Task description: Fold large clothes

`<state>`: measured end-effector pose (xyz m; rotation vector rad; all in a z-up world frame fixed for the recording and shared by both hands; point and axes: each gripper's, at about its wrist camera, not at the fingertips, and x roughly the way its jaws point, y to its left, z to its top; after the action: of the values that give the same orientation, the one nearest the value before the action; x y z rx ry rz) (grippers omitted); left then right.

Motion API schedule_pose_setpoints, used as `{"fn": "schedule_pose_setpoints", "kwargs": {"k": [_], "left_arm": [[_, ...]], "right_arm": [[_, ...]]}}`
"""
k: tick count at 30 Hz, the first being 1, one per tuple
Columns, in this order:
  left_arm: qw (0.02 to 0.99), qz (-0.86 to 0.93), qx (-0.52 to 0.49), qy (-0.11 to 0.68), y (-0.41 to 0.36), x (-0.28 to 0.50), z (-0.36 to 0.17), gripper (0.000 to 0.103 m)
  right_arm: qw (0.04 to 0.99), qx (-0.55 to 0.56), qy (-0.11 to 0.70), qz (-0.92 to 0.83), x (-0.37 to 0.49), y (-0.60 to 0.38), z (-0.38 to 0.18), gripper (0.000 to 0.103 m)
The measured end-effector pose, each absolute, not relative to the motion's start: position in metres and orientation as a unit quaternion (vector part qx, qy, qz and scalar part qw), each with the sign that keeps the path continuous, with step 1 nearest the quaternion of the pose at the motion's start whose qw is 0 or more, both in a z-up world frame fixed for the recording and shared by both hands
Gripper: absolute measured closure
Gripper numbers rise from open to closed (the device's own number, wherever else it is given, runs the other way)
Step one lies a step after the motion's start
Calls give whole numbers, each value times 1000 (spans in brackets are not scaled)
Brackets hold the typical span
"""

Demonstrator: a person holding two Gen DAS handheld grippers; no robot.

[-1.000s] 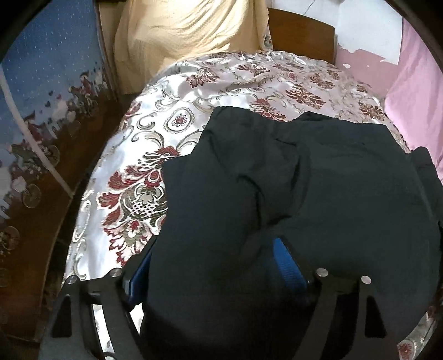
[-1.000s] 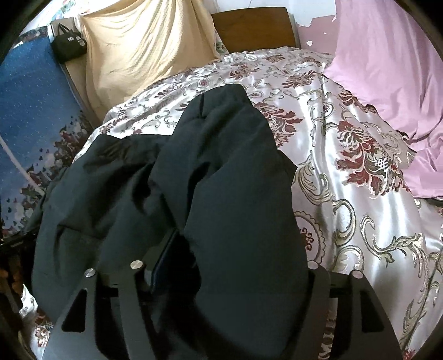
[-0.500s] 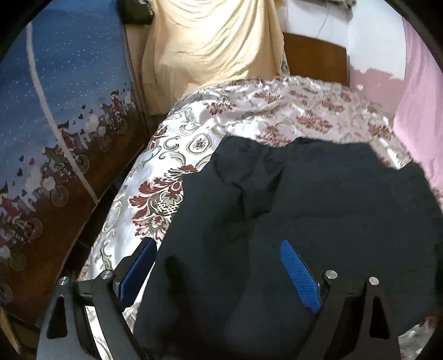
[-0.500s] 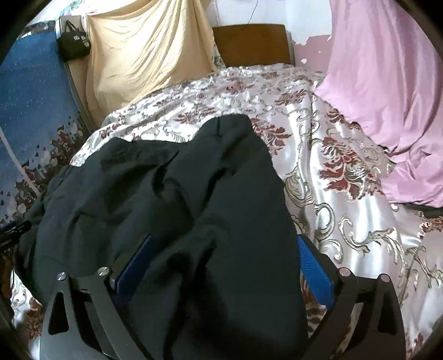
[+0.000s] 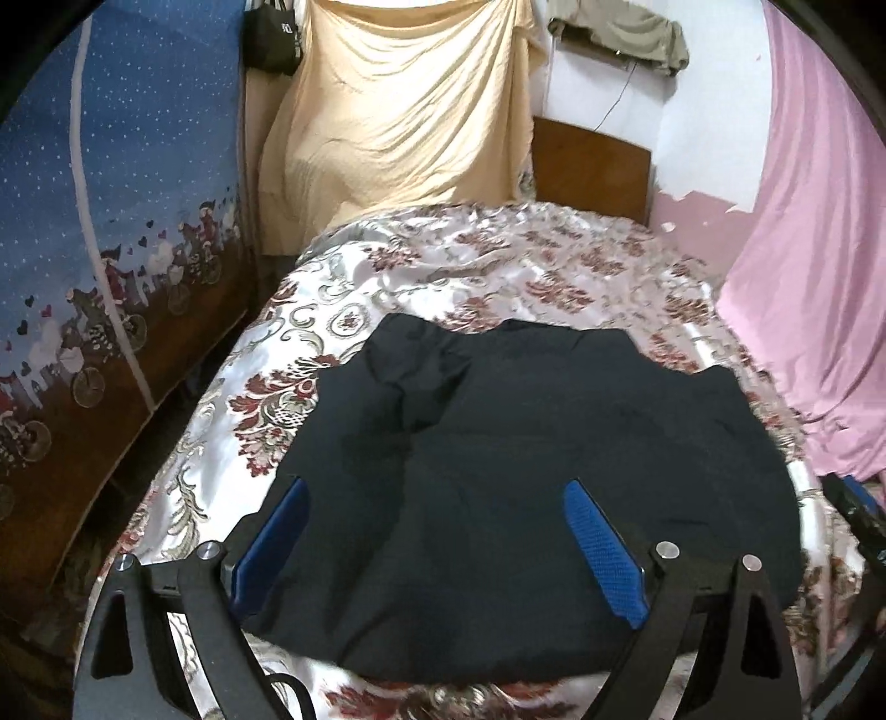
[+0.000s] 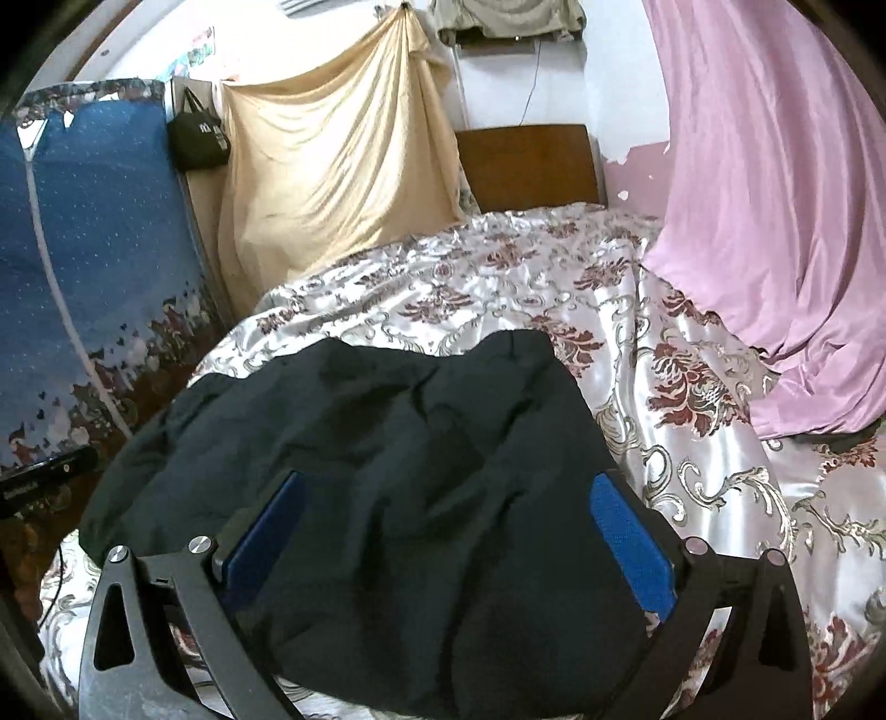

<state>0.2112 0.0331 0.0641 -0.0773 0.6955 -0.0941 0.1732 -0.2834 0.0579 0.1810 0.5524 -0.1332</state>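
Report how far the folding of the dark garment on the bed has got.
Done: the dark garment lies doubled into a compact bundle on the floral bedspread, no sleeve or leg trailing out. In hand: nothing. The left gripper and right gripper are opening, jaws wide, pads clear of the cloth below. Left: the top layer is rumpled in the right wrist view, so smoothing or another fold may remain; I cannot tell.

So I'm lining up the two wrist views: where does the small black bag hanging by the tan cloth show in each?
Left wrist view: the black bag hangs at the top edge, left of centre, just left of the tan cloth.
Right wrist view: the black bag hangs upper left, again just left of the tan cloth.
Shared landmark: the wooden headboard, right of the cloth in both.
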Motion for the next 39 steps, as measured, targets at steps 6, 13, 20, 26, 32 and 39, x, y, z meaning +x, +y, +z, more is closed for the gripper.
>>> {"fn": "schedule_pose_setpoints", "kwargs": {"k": [6,13,20,26,32,39], "left_arm": [[946,-68,-66,311,38,188,73,6],[955,-73,-69,280,40,166,80,4],[961,-76,-64,260,36,147,85,3],[967,-70,-52,241,29,131,89,0],[971,-64,-23,227,22,119,89,0],[974,-69,6,214,16,102,90,0]], "right_arm": [[963,102,243,-63,150,-274,67,2],[967,96,228,-64,131,-262,72,2],[973,79,210,-57,113,-246,83,2],[979,49,193,-49,98,-224,91,2],[981,39,188,-42,84,-206,96,2],[981,38,186,-38,71,-196,94,2]]}}
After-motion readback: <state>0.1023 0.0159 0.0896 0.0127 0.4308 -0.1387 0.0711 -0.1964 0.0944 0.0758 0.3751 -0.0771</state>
